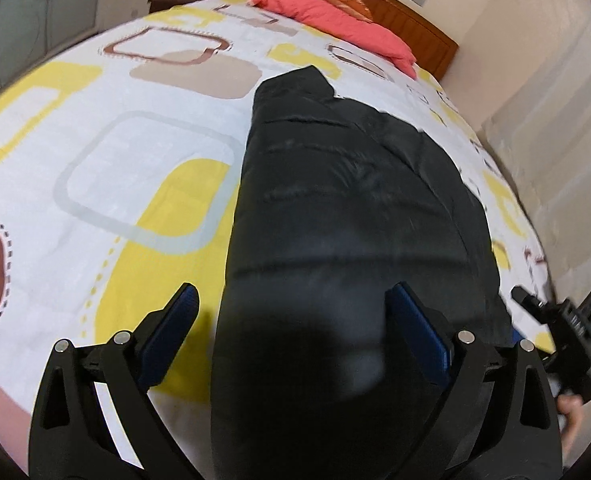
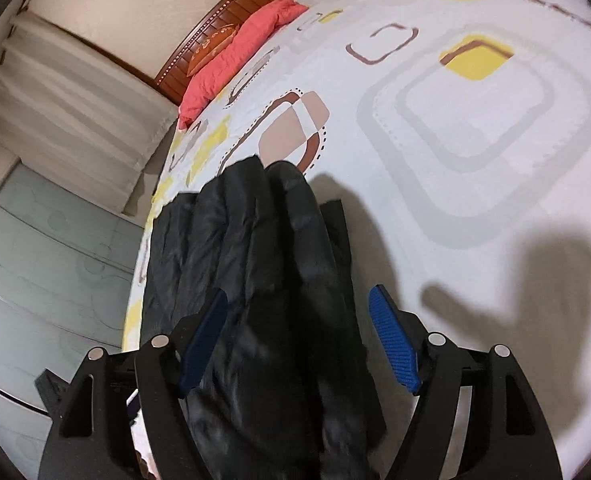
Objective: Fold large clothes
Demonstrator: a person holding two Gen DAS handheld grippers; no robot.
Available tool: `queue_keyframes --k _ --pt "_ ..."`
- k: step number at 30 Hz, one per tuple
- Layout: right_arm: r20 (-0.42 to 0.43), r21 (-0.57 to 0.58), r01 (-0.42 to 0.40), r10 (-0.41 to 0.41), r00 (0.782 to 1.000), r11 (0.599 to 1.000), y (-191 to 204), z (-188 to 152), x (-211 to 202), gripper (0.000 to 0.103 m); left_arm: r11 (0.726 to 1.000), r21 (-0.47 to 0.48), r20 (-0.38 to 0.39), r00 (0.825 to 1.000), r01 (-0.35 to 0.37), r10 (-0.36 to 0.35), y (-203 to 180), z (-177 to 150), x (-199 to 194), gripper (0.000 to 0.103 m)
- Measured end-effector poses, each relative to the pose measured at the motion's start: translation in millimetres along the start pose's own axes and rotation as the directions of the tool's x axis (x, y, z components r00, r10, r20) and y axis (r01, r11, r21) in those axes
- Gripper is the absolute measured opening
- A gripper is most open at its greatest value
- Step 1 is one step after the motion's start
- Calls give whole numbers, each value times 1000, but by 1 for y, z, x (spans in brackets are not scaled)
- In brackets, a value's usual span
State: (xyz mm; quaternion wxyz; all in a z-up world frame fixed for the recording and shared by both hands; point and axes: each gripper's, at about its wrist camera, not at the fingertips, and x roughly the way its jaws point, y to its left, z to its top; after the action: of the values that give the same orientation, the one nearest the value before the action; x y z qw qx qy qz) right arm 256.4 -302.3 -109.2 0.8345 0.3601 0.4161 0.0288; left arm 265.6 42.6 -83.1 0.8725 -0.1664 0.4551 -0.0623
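Left tool, right tool: wide apart, gripping nothing, over black jacket.

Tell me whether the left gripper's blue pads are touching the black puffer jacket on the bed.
Cannot tell. In the left wrist view the left gripper stands wide open with the black puffer jacket between the pads, but motion blur hides any gap below them.

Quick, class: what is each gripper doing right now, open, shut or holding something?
Left gripper: open, pads clear of the black jacket.
Right gripper: open, gripping nothing, jacket between its jaws.
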Motion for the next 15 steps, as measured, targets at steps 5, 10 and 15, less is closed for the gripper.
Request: queue_keyframes --k 5,10,15 --pt "29 -77 86 -84 996 993 11 -29 -24 72 999 33 34 999 -37 36 -6 -25 -20 96" --pt "101 -175 193 -178 979 965 28 -61 -52 72 991 66 116 987 -119 111 -9 -53 -56 96" --pt "188 -282 290 -244 951 914 50 -95 -81 72 969 127 210 961 -210 181 -19 -79 -94 97"
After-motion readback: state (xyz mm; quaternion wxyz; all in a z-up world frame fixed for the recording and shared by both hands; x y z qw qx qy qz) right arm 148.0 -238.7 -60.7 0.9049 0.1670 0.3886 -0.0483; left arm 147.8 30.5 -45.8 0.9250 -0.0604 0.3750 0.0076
